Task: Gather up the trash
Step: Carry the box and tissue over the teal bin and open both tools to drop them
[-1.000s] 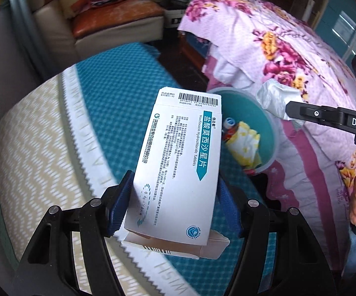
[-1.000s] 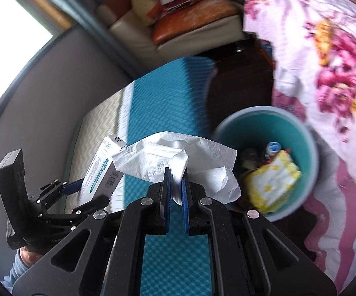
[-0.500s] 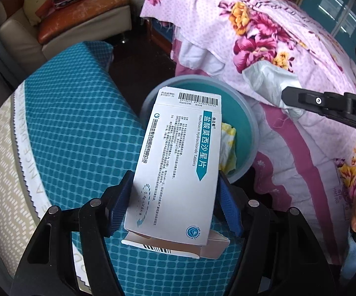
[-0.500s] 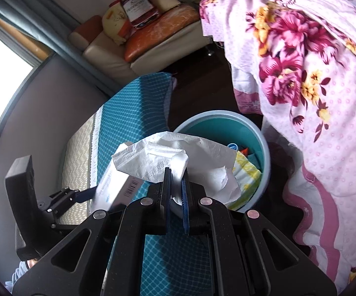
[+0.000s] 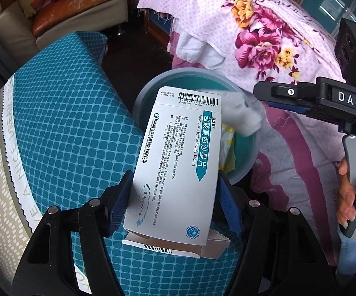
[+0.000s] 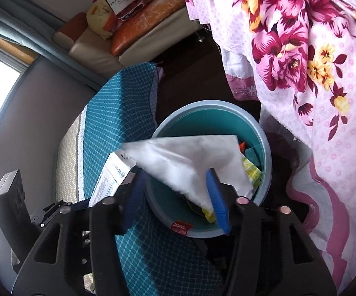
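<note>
My left gripper (image 5: pixel 175 197) is shut on a white medicine box (image 5: pixel 178 162) with teal print, held upright over the near rim of a round teal trash bin (image 5: pixel 143 98). My right gripper (image 6: pixel 175 194) is open above the same bin (image 6: pixel 267 153). A white tissue (image 6: pixel 190 162) hangs loose between its spread blue fingers (image 6: pixel 216 197), falling into the bin; it also shows in the left wrist view (image 5: pixel 242 113). The bin holds a yellow wrapper (image 6: pixel 251 172) and other trash. The box also shows at the left in the right wrist view (image 6: pixel 111 172).
A teal-and-beige patterned cushion (image 5: pixel 62 128) lies left of the bin. A pink floral bedspread (image 5: pixel 264 37) hangs at the right. A cream sofa (image 5: pixel 62 12) with orange cushions stands at the back. Dark floor (image 5: pixel 133 56) lies between them.
My right gripper has opened and let go of the tissue, which drops toward the bin. Both grippers have moved closer over the bin. The left still holds the box.
</note>
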Action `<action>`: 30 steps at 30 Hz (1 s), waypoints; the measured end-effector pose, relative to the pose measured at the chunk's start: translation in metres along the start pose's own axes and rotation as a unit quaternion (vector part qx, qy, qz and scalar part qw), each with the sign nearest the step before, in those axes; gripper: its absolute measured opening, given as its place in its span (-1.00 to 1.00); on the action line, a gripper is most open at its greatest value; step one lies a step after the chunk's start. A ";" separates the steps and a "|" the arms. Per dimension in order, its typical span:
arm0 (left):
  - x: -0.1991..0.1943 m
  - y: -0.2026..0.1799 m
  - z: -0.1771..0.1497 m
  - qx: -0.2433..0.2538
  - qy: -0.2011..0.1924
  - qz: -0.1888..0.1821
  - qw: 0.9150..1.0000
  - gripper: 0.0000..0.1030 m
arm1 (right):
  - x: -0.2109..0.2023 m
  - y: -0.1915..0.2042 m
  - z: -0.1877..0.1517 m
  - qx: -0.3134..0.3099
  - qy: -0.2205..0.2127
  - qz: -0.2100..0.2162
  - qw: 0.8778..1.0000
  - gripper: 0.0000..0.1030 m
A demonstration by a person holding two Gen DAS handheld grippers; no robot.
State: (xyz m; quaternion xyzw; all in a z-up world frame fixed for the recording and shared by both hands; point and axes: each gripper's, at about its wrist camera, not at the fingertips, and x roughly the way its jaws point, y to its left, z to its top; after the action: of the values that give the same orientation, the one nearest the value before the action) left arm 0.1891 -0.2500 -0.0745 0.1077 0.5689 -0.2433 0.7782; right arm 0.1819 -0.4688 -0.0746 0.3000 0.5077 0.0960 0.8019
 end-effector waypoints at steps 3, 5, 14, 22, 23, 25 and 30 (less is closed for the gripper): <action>0.005 -0.002 0.002 0.002 0.004 -0.003 1.000 0.32 | 0.000 -0.003 0.000 0.005 -0.002 -0.006 1.000 0.19; 0.008 -0.004 0.004 0.003 0.006 -0.005 1.000 0.32 | -0.002 -0.005 -0.001 0.008 -0.001 -0.008 1.000 0.32; 0.017 -0.009 0.010 -0.001 0.005 -0.009 1.000 0.32 | -0.011 -0.002 -0.004 -0.016 -0.002 -0.034 0.999 0.58; 0.023 -0.012 0.017 -0.011 0.000 -0.015 1.000 0.33 | -0.017 0.004 -0.004 -0.040 -0.009 -0.049 0.998 0.70; 0.023 -0.012 0.018 -0.011 -0.001 -0.016 1.000 0.34 | -0.017 0.005 -0.003 -0.041 -0.008 -0.051 0.998 0.72; 0.025 -0.013 0.020 -0.011 -0.002 -0.017 1.000 0.34 | -0.017 0.004 -0.003 -0.040 -0.005 -0.057 0.998 0.79; 0.029 -0.020 0.025 -0.007 -0.005 -0.028 1.000 0.35 | -0.019 0.002 -0.001 -0.036 -0.003 -0.073 0.997 0.85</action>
State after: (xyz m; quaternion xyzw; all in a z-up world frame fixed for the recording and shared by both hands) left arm 0.2070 -0.2856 -0.0915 0.0851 0.5692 -0.2619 0.7747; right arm 0.1727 -0.4760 -0.0589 0.2339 0.5223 0.0548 0.8182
